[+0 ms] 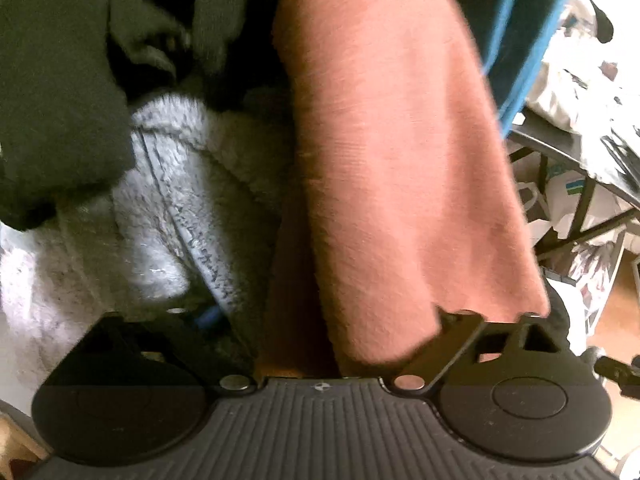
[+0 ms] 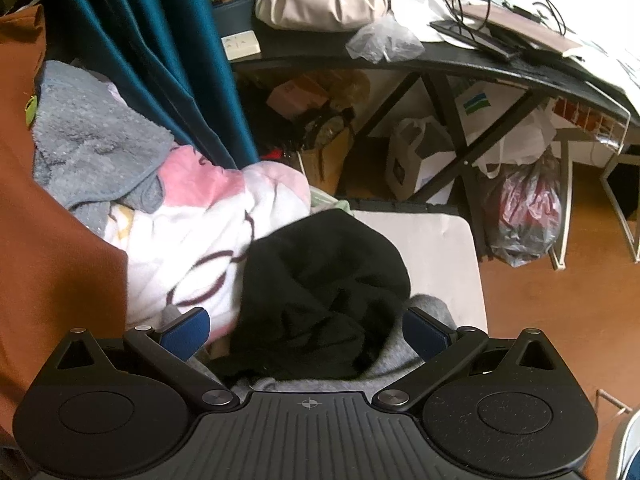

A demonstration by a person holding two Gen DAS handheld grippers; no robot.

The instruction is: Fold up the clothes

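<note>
While rust cloth [image 1: 400, 160] hides left fingers [image 1: 460, 326], grip unclear | right fingers [image 2: 188, 332] apart over black garment [image 2: 320, 280]

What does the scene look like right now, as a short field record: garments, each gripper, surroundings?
garment at left gripper: rust-orange cloth, draped over the left gripper, hiding its fingertips
beside it: grey fleece, black garment
right gripper: open, blue pads apart, over a black garment on grey cloth
pile behind: pink-and-white blanket, grey towel
surroundings: black desk, teal curtain
</note>
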